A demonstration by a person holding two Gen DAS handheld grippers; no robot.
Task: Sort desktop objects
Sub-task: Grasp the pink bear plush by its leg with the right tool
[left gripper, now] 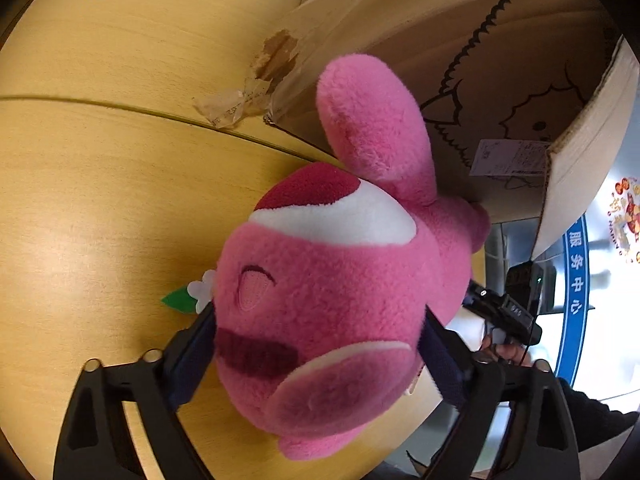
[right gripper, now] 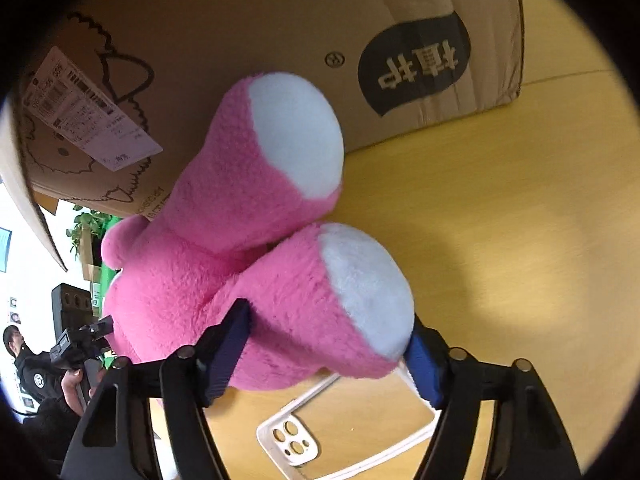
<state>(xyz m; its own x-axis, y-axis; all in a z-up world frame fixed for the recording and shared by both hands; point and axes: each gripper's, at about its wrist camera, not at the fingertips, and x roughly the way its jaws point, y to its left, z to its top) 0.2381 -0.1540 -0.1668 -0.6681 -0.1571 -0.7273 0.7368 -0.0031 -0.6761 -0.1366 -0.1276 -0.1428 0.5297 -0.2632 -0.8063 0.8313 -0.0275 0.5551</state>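
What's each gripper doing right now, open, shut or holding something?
Left gripper: shut on the pink plush toy, pads against both sides of its head.
Right gripper: shut on the same toy, pads on one leg.

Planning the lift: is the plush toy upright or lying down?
Lying down: the plush toy rests sideways on the table, foot soles facing sideways.

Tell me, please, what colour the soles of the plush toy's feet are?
White, on a pink plush toy; the soles show best in the right wrist view.
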